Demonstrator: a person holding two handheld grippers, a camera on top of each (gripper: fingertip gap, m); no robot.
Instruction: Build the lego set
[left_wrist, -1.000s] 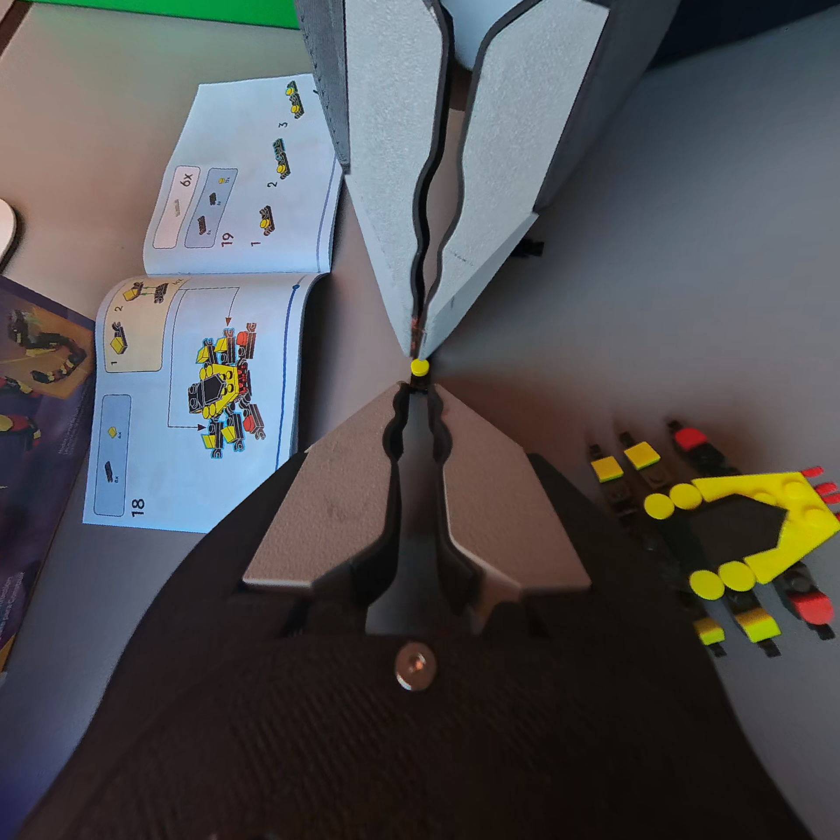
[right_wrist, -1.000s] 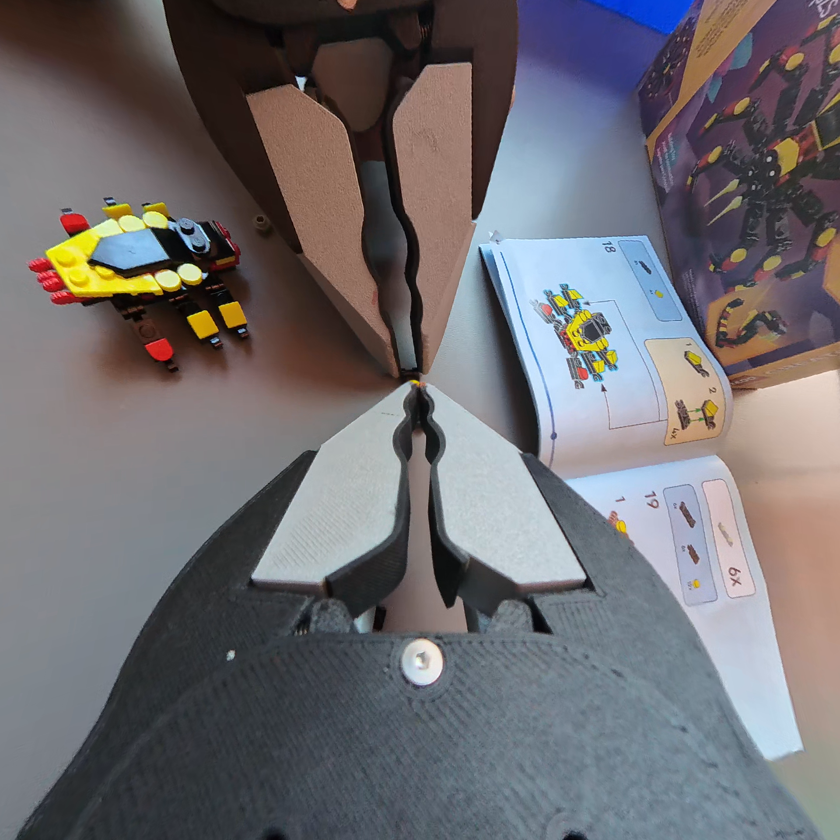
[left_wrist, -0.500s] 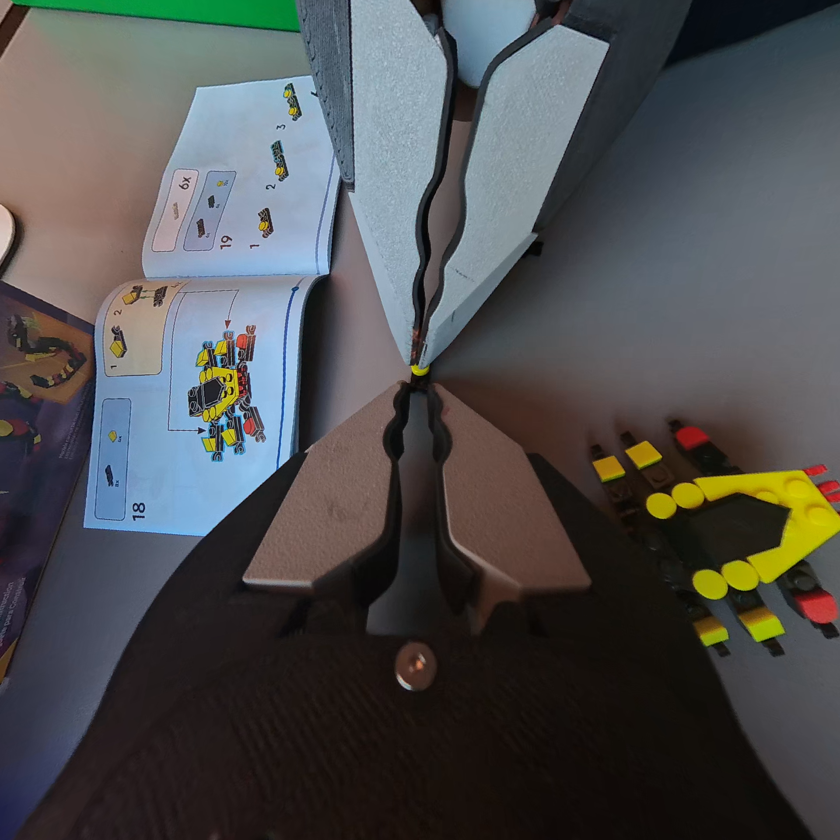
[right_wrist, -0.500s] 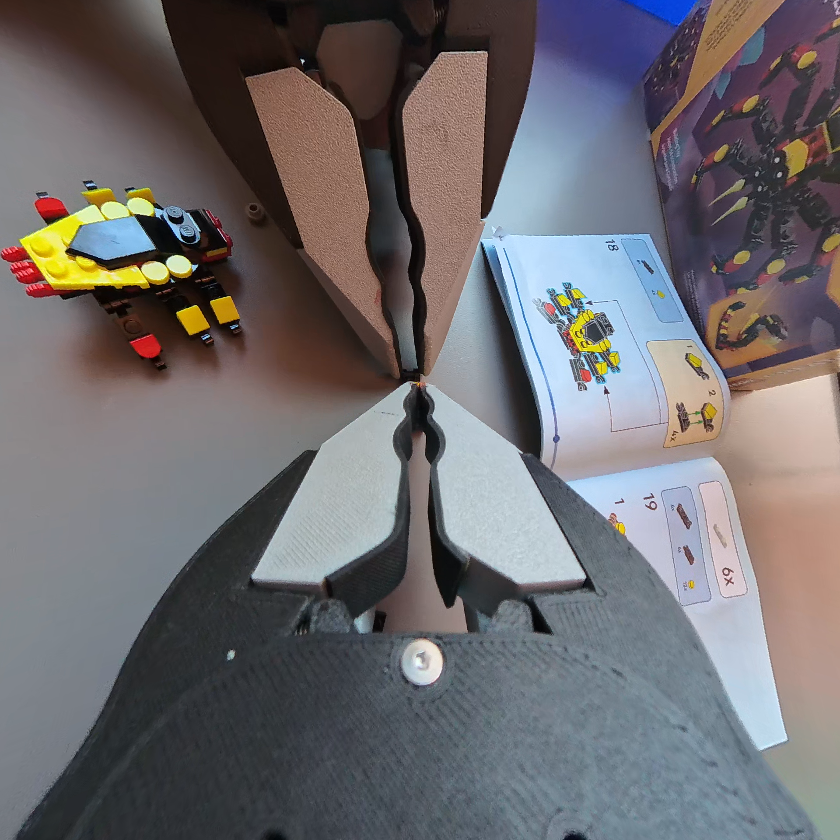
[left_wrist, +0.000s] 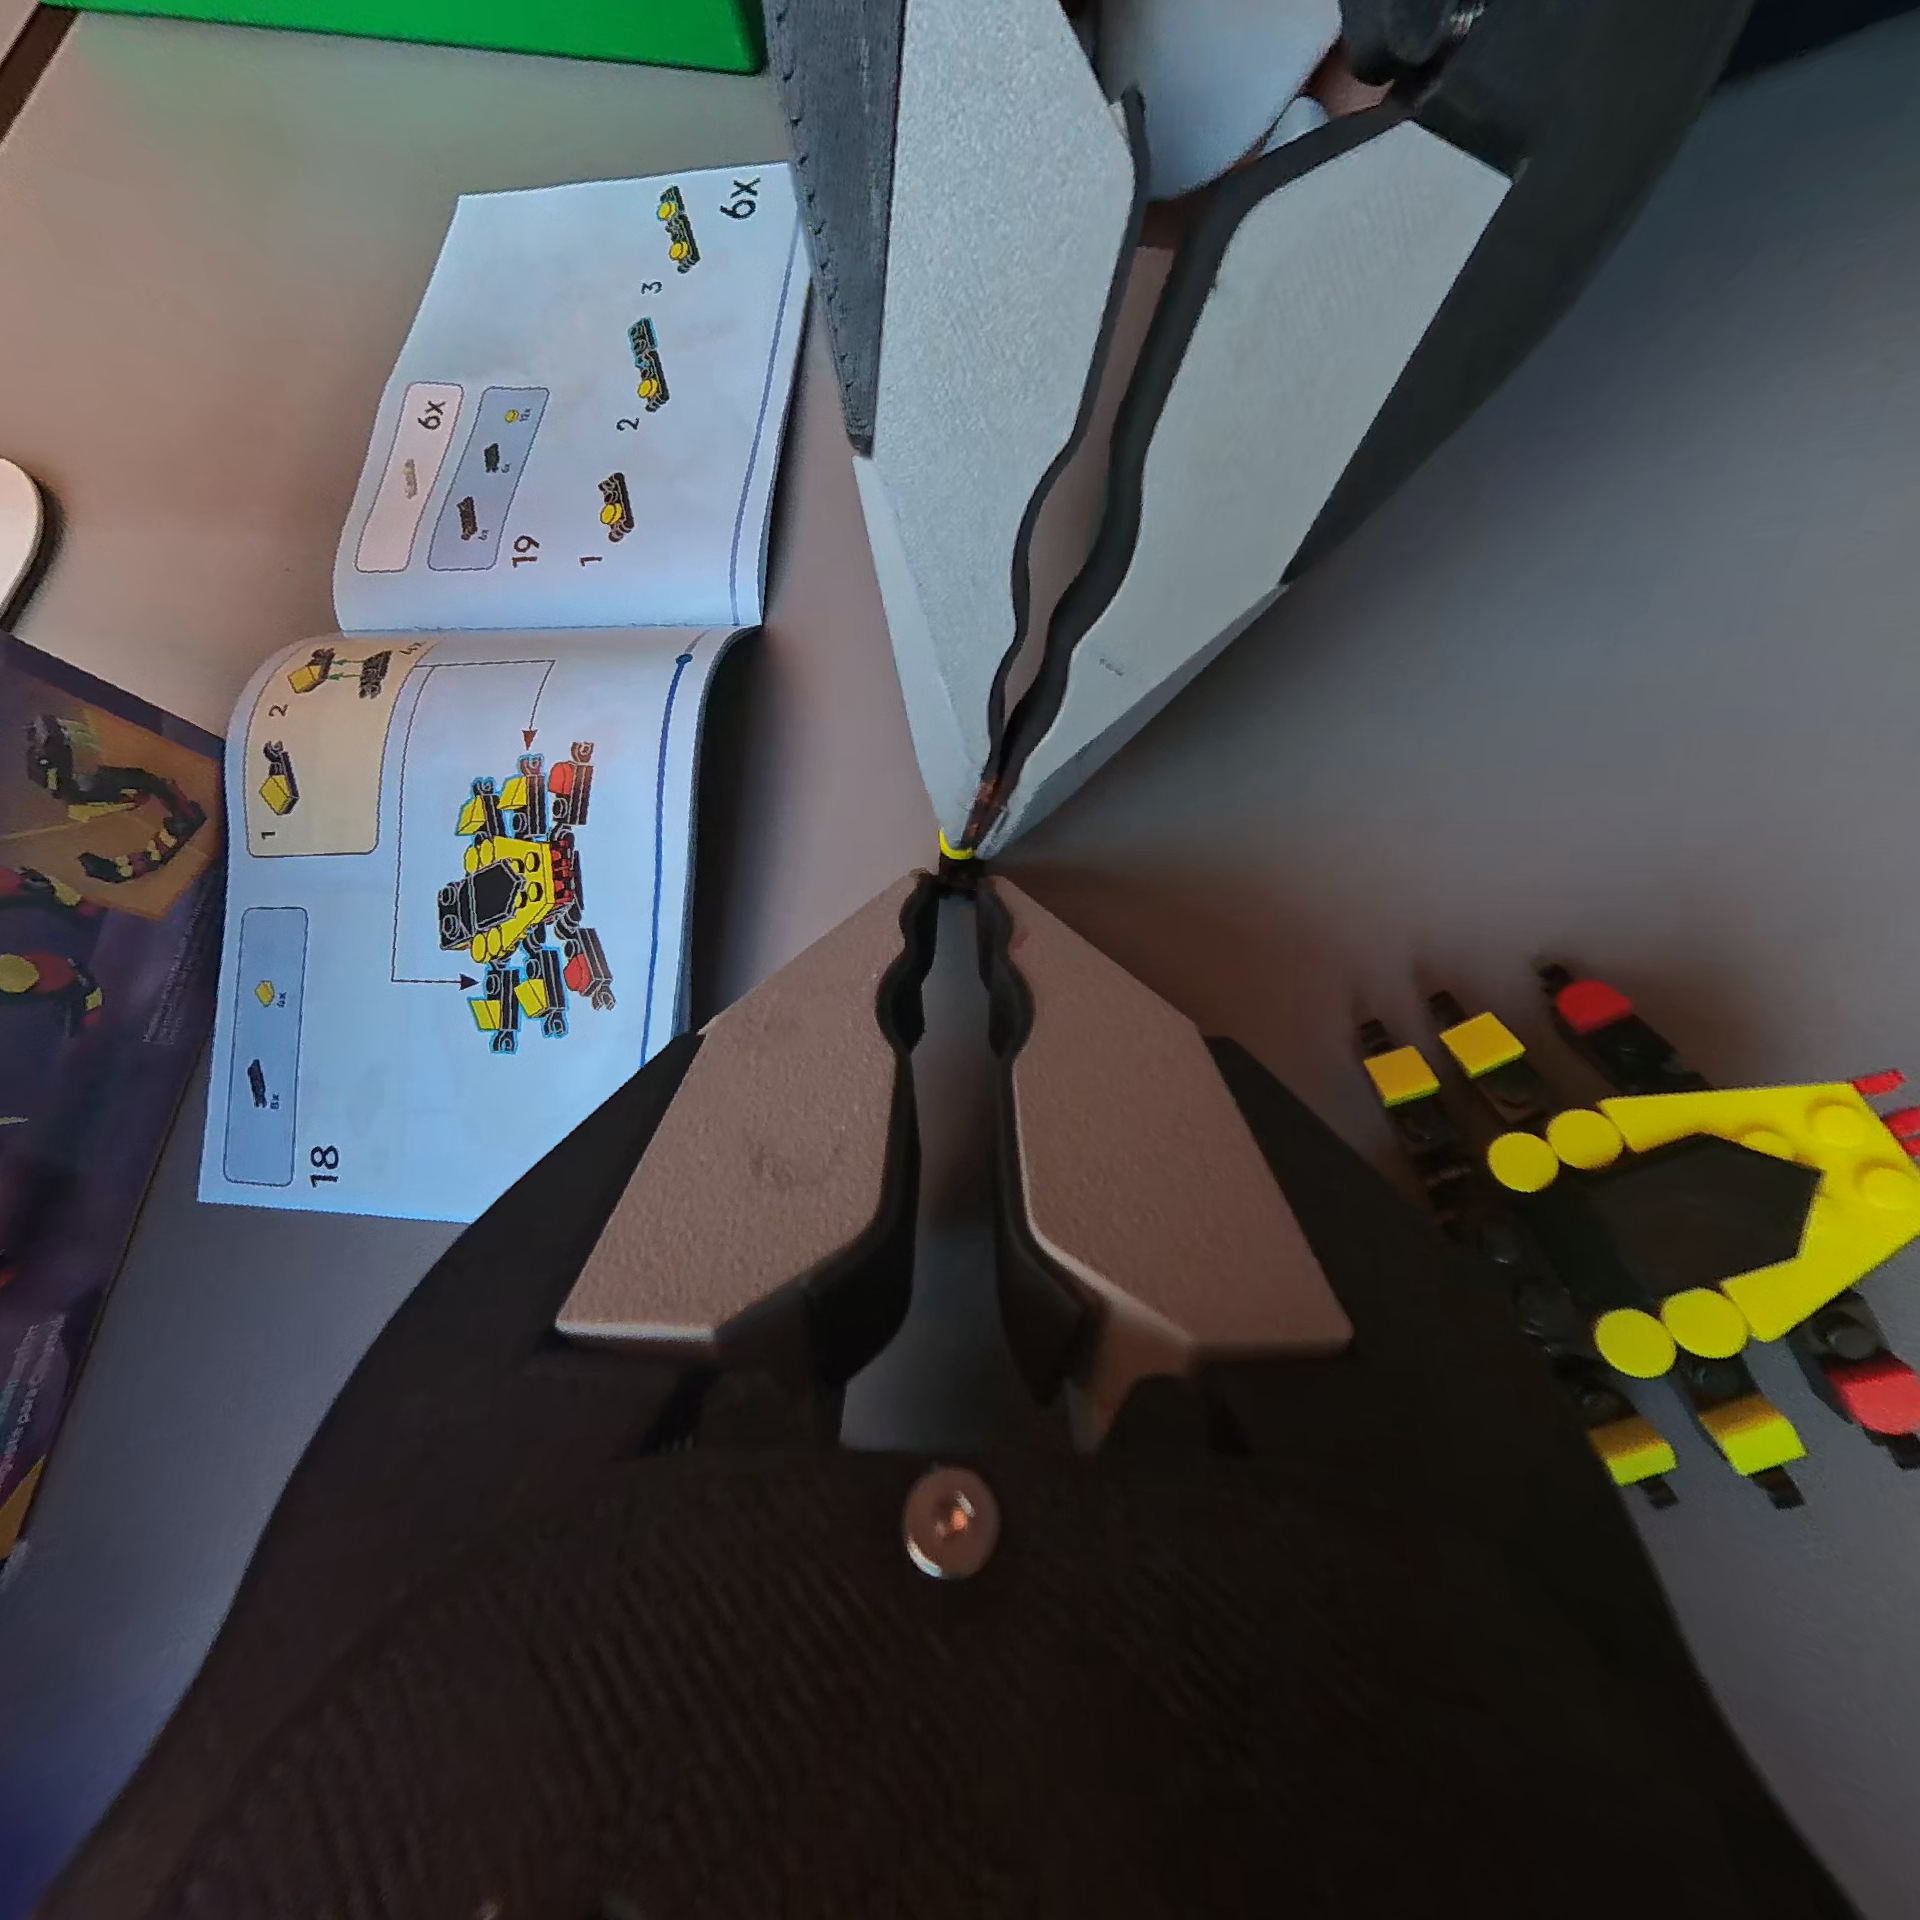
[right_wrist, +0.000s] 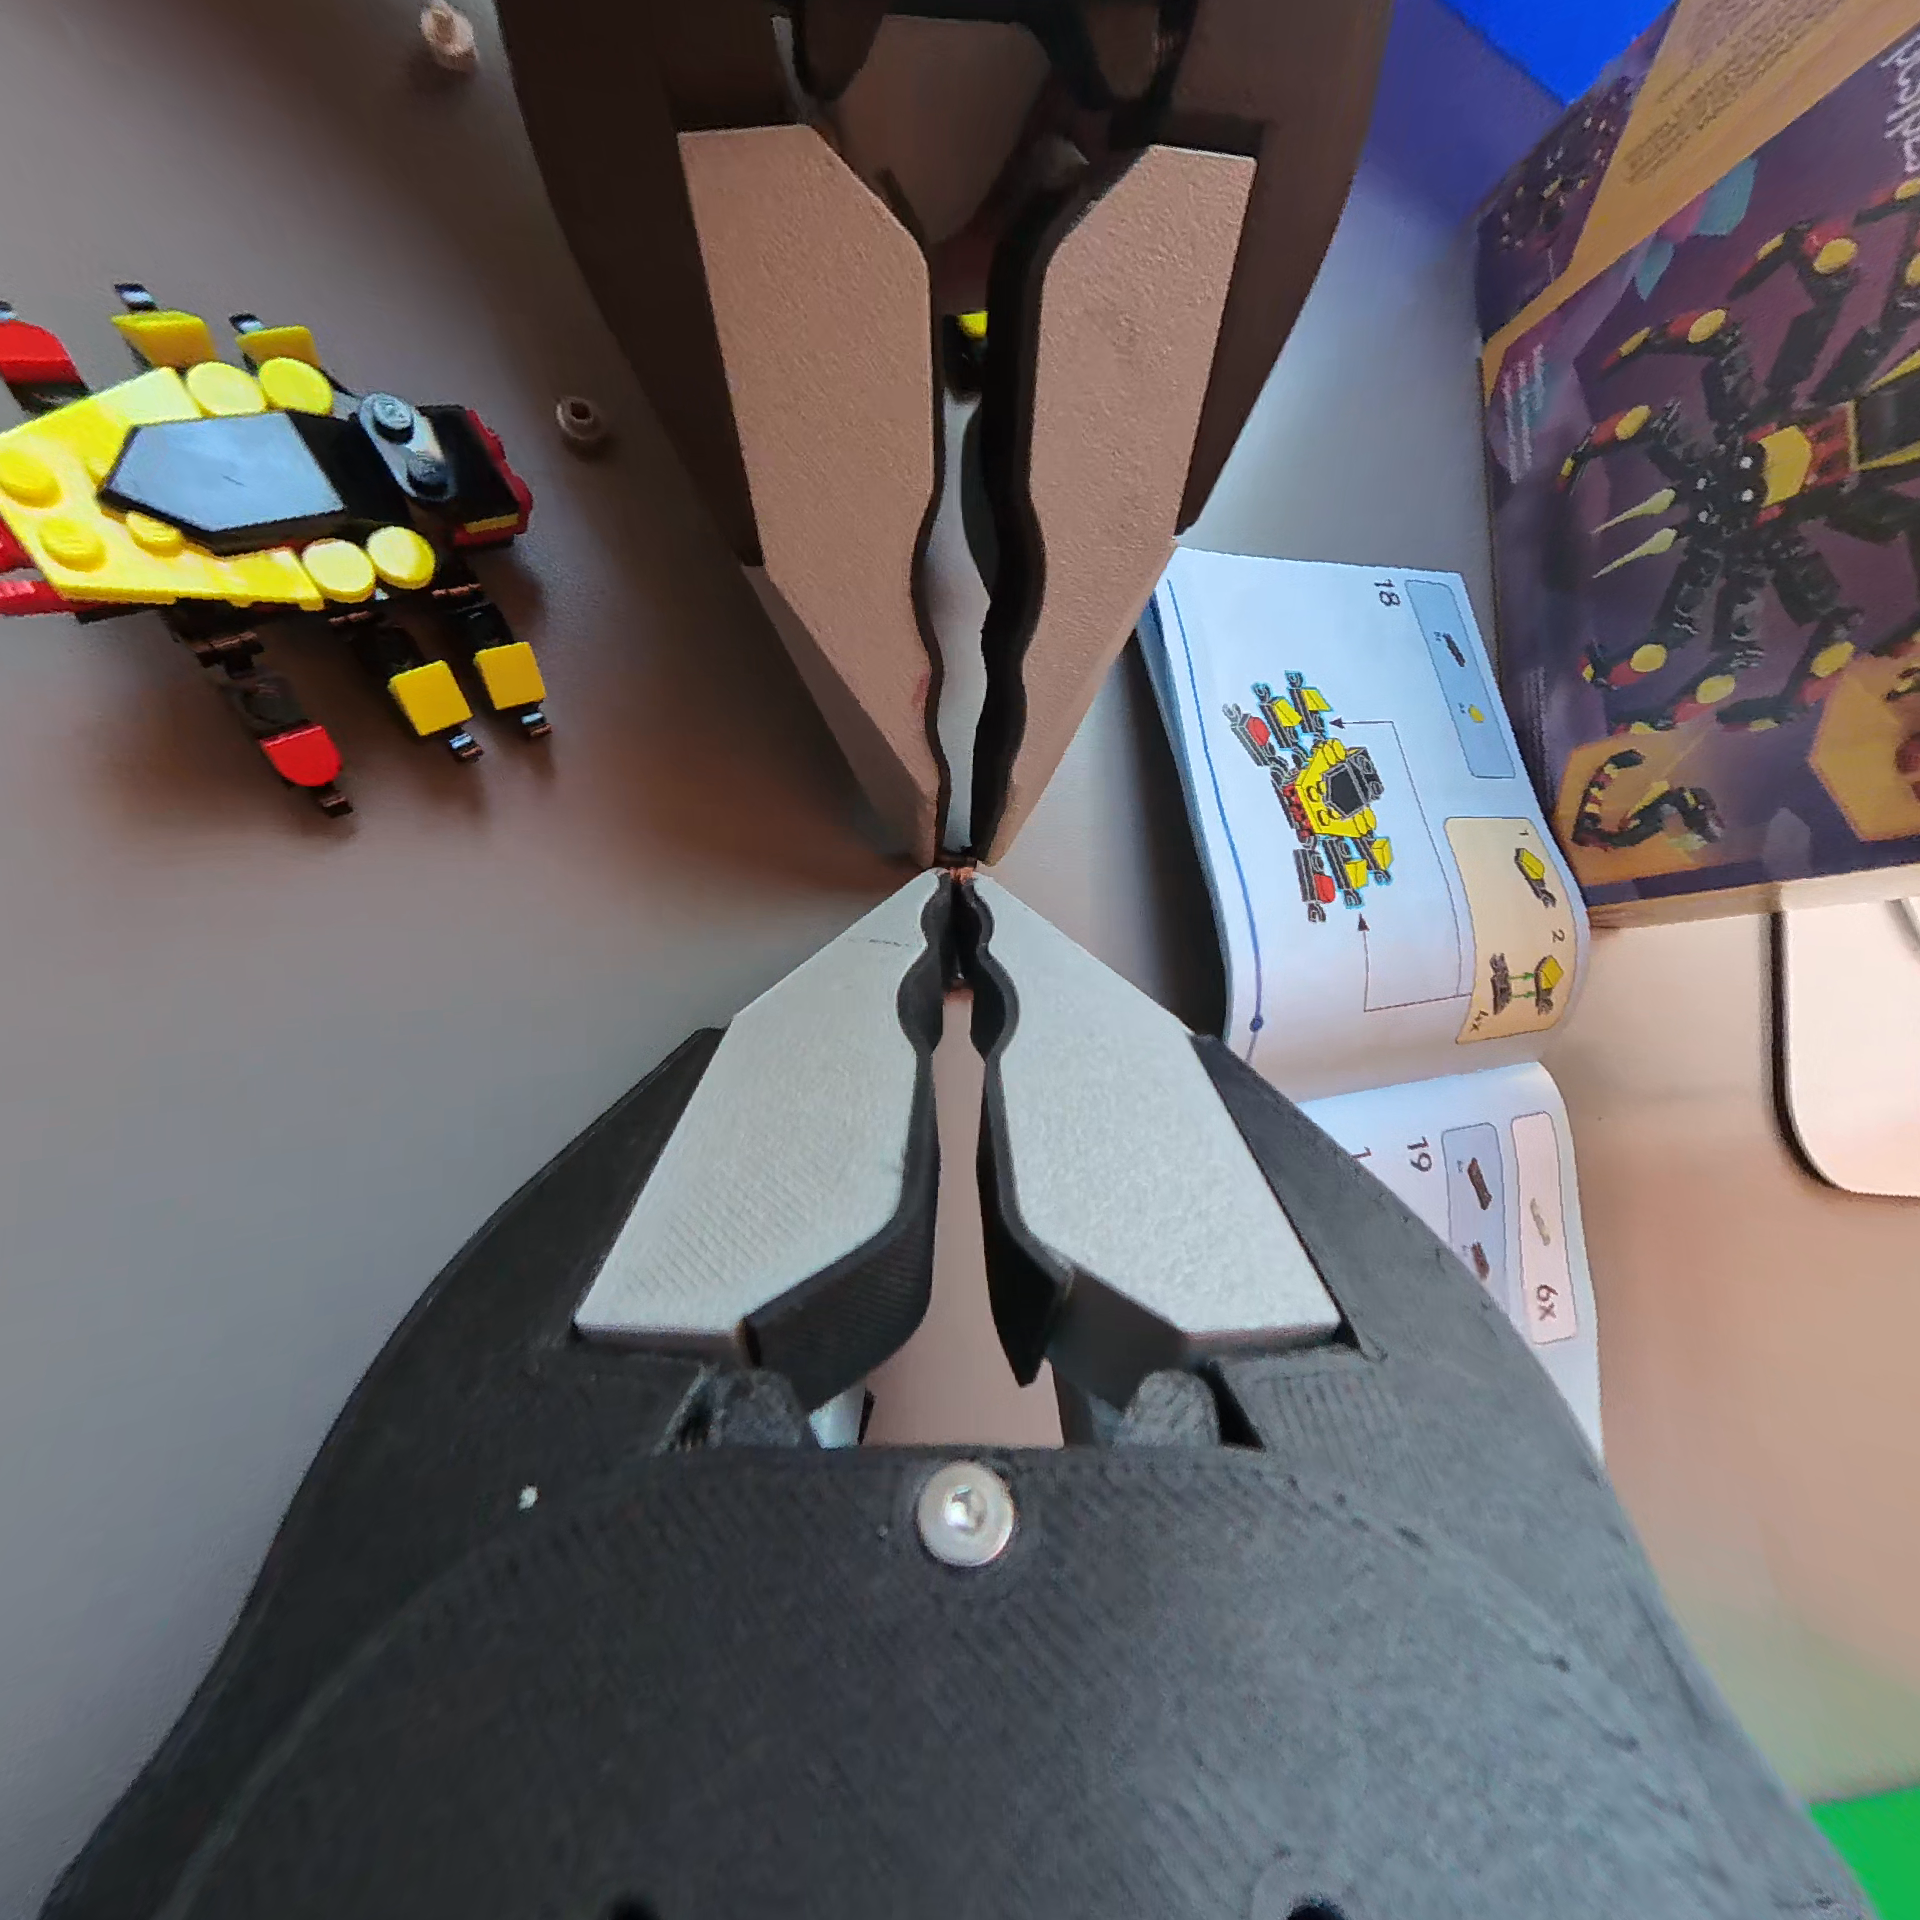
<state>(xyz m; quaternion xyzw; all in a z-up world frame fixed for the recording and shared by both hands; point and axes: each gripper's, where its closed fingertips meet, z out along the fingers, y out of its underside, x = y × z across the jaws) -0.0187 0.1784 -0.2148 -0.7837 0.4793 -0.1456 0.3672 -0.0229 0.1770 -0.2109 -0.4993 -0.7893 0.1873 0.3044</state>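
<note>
My left gripper (left_wrist: 951, 883) and my right gripper (right_wrist: 956, 883) meet tip to tip above the table, both shut. Between the tips sits a tiny lego piece: a black bit with a yellow round tile (left_wrist: 954, 844), of which only an edge shows. In the right wrist view it is just a dark speck (right_wrist: 961, 862). I cannot tell which pads hold which part. The partly built yellow, black and red model (left_wrist: 1683, 1216) lies on the table right of my left gripper. It shows at the left in the right wrist view (right_wrist: 239, 499).
The open instruction booklet (left_wrist: 499, 831) lies left of the grippers, also in the right wrist view (right_wrist: 1382, 810). The purple set box (right_wrist: 1714, 468) is beyond it. Two small tan pieces (right_wrist: 577, 416) lie near the model. A green object (left_wrist: 416, 26) is at the far edge. Both grippers' tips are close together, under 4 cm apart.
The two grippers have pressed closer together. The yellow round tile, whose face showed between the tips, now shows only as a thin edge. The right gripper has tilted slightly.
</note>
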